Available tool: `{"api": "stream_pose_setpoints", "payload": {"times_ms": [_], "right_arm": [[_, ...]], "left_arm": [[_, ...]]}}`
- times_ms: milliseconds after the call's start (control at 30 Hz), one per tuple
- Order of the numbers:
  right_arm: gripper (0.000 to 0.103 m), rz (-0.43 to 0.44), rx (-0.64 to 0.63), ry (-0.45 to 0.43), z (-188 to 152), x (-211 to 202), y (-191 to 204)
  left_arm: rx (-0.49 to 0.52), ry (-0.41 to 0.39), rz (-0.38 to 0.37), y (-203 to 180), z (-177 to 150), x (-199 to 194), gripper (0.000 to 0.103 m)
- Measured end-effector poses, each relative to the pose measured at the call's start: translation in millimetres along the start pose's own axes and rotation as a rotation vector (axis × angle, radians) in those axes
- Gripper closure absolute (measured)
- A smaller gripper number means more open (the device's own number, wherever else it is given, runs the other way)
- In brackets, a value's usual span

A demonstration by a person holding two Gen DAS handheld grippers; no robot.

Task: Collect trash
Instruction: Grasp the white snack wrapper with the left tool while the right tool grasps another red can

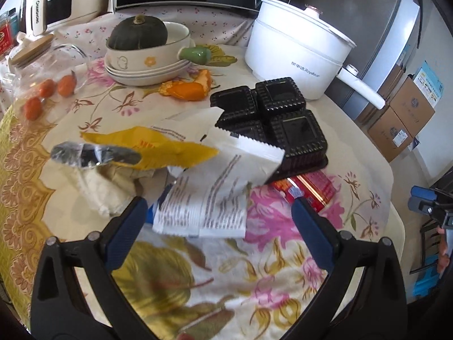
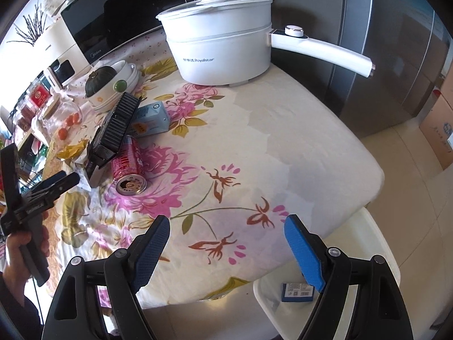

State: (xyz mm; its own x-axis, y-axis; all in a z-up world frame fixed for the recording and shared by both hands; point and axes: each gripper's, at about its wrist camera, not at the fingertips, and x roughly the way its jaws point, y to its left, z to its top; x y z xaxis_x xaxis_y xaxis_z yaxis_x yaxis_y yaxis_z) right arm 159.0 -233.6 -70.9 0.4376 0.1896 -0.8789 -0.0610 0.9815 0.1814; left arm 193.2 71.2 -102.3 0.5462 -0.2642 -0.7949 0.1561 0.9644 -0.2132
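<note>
1 black tray (image 1: 271,124) w/ 4 compartments, 1 red can (image 2: 128,164), 1 blue carton (image 2: 151,119), 1 yellow wrapper (image 1: 158,150), 3 small orange fruits (image 1: 45,96), 1 squash (image 1: 138,32), 1 white pot (image 2: 223,48), 3 stacked bowls (image 1: 147,62).

both wrist views look steeply down, close over the table (image 1: 283,255), sharing the white pot (image 2: 223,53).
</note>
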Motion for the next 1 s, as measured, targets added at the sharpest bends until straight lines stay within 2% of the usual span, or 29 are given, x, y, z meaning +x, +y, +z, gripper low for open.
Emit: {"api": "stream_pose_setpoints", "payload": {"times_ms": [200, 367, 433, 533, 667, 833, 1000], "right_arm": [[0.018, -0.006, 0.002, 0.012, 2.0, 7.0, 2.6], [0.018, -0.014, 0.006, 0.011, 4.3, 11.0, 5.8], [0.018, -0.016, 0.007, 0.010, 6.1, 13.6, 9.3], [0.018, -0.012, 0.008, 0.010, 10.3, 17.9, 17.6], [0.018, 0.008, 0.012, 0.008, 17.5, 25.5, 35.1], [0.018, 0.040, -0.016, 0.018, 24.3, 45.7, 69.8], [0.018, 0.063, -0.055, 0.045, 28.2, 73.2, 104.8]], "left_arm": [[-0.029, 0.023, 0.023, 5.0, 3.7, 19.0, 0.004], [-0.072, 0.033, -0.019, 9.5, 5.2, 19.0, 0.022], [-0.065, 0.044, -0.028, 8.6, 4.0, 17.9, 0.037], [-0.058, 0.063, -0.025, 8.9, 0.6, 14.2, 0.041], [-0.069, 0.082, -0.032, 12.1, -5.2, 1.9, 0.043], [-0.043, 0.087, -0.006, 12.4, -12.5, -22.5, 0.043], [-0.057, 0.131, 0.053, 19.5, -24.6, -45.8, 0.043]]}}
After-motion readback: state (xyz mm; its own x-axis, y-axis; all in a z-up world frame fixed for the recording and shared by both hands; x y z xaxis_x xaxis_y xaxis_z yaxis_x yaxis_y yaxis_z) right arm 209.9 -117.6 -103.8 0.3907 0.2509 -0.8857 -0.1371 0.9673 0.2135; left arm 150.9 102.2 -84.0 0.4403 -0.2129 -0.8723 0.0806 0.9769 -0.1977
